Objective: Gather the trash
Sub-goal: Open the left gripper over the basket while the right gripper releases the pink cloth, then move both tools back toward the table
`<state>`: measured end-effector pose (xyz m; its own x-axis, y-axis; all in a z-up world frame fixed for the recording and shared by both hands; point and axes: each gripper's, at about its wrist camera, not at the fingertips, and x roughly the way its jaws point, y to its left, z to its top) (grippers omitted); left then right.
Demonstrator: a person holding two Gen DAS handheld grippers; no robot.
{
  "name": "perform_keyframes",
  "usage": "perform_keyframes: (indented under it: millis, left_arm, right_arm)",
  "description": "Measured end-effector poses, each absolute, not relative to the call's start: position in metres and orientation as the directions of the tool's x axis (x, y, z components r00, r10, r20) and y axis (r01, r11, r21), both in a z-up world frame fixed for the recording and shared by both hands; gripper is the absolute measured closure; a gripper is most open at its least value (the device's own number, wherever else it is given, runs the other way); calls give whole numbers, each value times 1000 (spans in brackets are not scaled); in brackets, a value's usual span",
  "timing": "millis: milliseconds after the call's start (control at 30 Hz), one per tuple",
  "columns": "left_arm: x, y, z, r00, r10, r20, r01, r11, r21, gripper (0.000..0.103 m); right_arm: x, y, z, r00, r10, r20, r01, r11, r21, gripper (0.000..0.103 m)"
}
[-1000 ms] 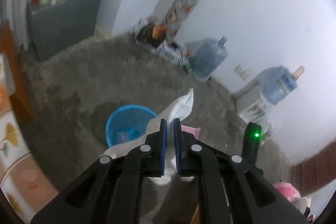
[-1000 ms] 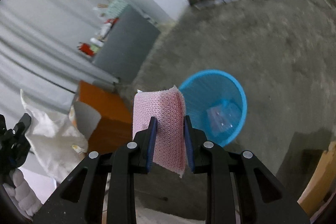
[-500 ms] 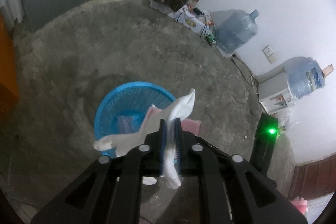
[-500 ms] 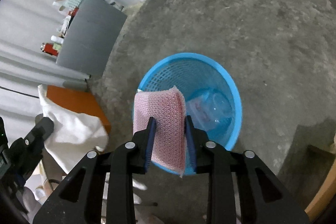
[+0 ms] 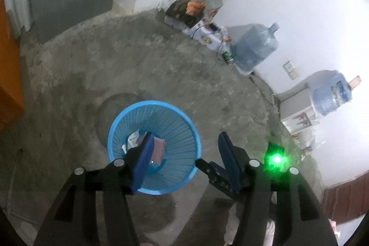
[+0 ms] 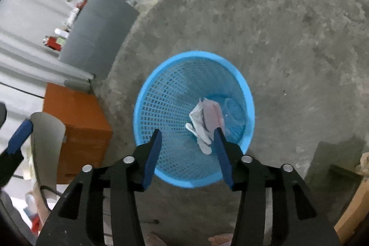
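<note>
A blue mesh trash basket point(image 6: 161, 93) point(image 5: 180, 126) stands on the concrete floor below both grippers. Inside it lie a white cloth point(image 6: 199, 122) point(image 5: 133, 137) and a pink net sponge point(image 6: 213, 115) point(image 5: 158, 150) beside a clear plastic piece point(image 6: 234, 108). My right gripper point(image 6: 187, 133) hangs over the basket, its jaws opening, nothing between them. My left gripper point(image 5: 185, 140) is over the basket's near rim, its jaws opening and empty. In the right wrist view, a blue finger of the left gripper point(image 6: 19, 135) shows at the left edge.
An orange cabinet point(image 6: 78, 123) stands left of the basket, a grey counter point(image 6: 99, 24) with bottles behind it. Water jugs point(image 5: 256, 45), a dispenser point(image 5: 299, 107) and boxes point(image 5: 184, 10) line the white wall. A wooden piece point(image 6: 352, 206) sits at the right edge.
Both grippers sank toward the basket and opened. The white cloth left the left gripper and the pink sponge left the right; both now lie inside the basket.
</note>
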<state>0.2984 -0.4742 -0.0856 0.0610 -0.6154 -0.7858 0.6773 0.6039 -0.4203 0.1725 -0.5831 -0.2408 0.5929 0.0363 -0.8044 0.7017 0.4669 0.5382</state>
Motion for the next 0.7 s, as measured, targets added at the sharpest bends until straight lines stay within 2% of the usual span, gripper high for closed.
perform_keyframes:
  millis: [100,267,433,533,567,700]
  left_arm:
    - [285,-449,-53,74,-667,-741,699,565,-439,40]
    - [258,-390,-6,83,-722,-687,725,517,-455,28]
    - [232,-311,43,174,-767,-618,730,521,-442,19]
    - [217,-262,67,226,-799,-557,711,527,-466,13]
    - [213,-250,73,239,-804,-545,709,528,-469,11]
    - [192,-194,93,314,-807,-501,699,553,-453,9]
  right_arm:
    - [144,-567,-214,629,-8,-777,685,479,549,49]
    - [111,-537,-167,732,-18,-681,606,474,639,42]
    - [105,-494,-103,779,-64,-624,525,612,592,27]
    - [105,-470,-68,806,-83,-586,472,687,553,15]
    - [105,-463,-60,814,-96,-573,462,705,538,9]
    - [103,-433,-27,845,-150,-513,422,777,468,8]
